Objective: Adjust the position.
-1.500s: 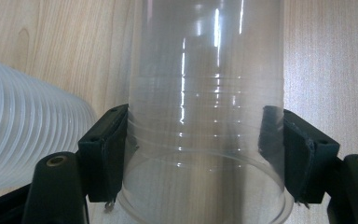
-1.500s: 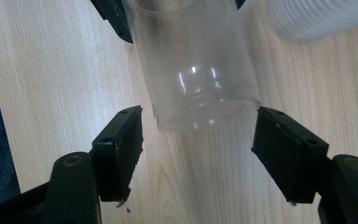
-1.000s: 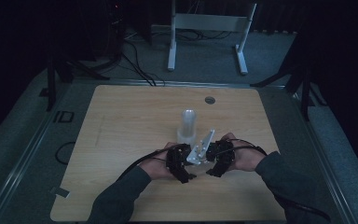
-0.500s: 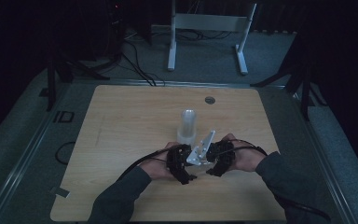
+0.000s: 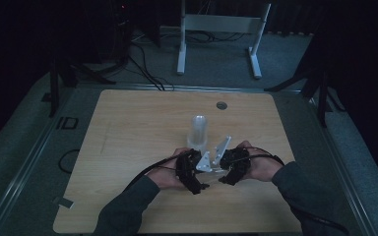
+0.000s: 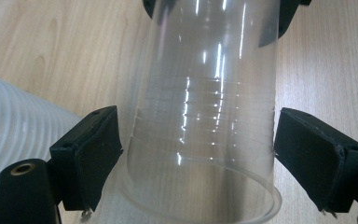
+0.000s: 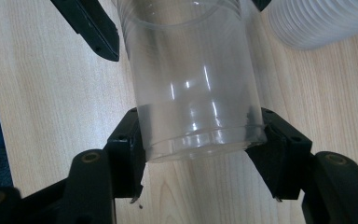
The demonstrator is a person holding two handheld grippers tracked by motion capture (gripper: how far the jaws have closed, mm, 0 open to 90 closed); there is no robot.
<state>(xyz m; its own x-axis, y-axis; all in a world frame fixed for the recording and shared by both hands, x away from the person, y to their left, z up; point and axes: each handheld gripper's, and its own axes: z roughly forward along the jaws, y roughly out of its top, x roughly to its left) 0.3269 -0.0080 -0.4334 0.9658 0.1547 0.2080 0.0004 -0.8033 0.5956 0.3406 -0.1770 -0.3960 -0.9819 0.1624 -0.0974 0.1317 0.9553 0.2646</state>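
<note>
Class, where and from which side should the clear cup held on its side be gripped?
Take the clear cup across its closed base, coming in end-on, as the right hand-held gripper does. That end is narrowest, and the bottom likely stiffens the wall. The open rim is wider and would probably flex.

Clear plastic cup (image 7: 198, 88), ridged wall, lying sideways above the table near a cup stack (image 5: 198, 132)

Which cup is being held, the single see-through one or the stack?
The single clear cup, lying sideways between both hands: the right claw clamps its base. The ribbed cup stack stands upright behind, untouched.
</note>
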